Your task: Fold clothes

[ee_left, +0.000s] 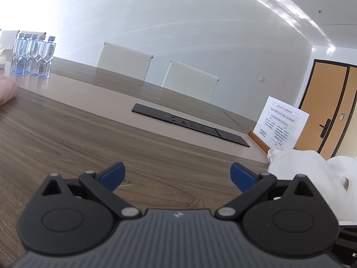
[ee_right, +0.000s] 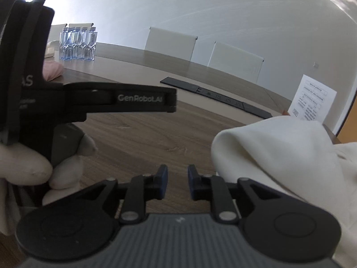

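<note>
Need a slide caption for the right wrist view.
Right gripper open and empty over the wooden table, white garment bunched to its right.

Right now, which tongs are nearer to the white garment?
Right. The right tongs sit open just beside the white garment. The left tongs, open over bare table, are further from it.
</note>
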The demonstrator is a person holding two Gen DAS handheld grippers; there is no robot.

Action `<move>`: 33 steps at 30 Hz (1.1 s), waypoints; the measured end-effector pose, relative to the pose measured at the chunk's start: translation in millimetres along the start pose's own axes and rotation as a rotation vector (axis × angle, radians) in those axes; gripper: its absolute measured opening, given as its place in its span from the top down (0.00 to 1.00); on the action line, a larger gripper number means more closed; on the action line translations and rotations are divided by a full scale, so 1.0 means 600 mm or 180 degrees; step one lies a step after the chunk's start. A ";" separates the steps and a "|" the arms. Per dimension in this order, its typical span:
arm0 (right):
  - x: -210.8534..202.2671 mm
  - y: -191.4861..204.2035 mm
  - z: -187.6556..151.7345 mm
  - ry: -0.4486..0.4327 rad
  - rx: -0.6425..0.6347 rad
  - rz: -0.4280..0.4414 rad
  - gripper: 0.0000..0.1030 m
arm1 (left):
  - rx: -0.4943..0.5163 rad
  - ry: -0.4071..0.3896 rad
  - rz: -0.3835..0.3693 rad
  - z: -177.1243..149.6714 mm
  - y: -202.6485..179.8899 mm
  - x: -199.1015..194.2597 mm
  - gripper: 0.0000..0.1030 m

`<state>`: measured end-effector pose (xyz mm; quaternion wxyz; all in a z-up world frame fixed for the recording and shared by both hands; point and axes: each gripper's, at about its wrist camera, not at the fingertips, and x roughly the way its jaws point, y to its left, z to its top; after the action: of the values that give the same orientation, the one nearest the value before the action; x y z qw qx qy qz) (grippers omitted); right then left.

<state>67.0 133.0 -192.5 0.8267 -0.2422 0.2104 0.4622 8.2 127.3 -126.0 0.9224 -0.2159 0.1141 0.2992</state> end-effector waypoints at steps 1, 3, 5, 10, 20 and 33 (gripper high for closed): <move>0.004 0.014 0.004 0.0001 -0.0017 0.0003 0.52 | -0.0020 0.0022 0.0005 0.000 0.002 0.002 0.02; -0.004 0.021 0.014 -0.0029 -0.0042 0.0011 0.45 | -0.0060 0.0065 0.0012 0.001 0.007 0.006 0.02; -0.029 0.006 0.028 -0.0110 -0.0015 0.0070 0.42 | -0.0089 0.0094 -0.0010 0.002 0.010 0.007 0.02; -0.063 -0.021 0.045 -0.0347 0.0163 0.0204 0.32 | -0.0147 0.0186 -0.0073 0.001 0.018 0.010 0.02; -0.047 -0.158 0.063 -0.0243 0.0676 0.0128 0.29 | -0.0200 0.0419 -0.0140 -0.007 0.031 0.030 0.02; -0.174 -0.274 0.052 -0.0375 0.1511 -0.0157 0.27 | -0.0202 0.0493 -0.0121 -0.011 0.038 0.036 0.02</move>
<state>162.6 7.7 -74.1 0.8823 -0.0187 0.2585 0.3928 11.3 151.6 -146.8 0.9090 -0.2697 0.1714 0.2675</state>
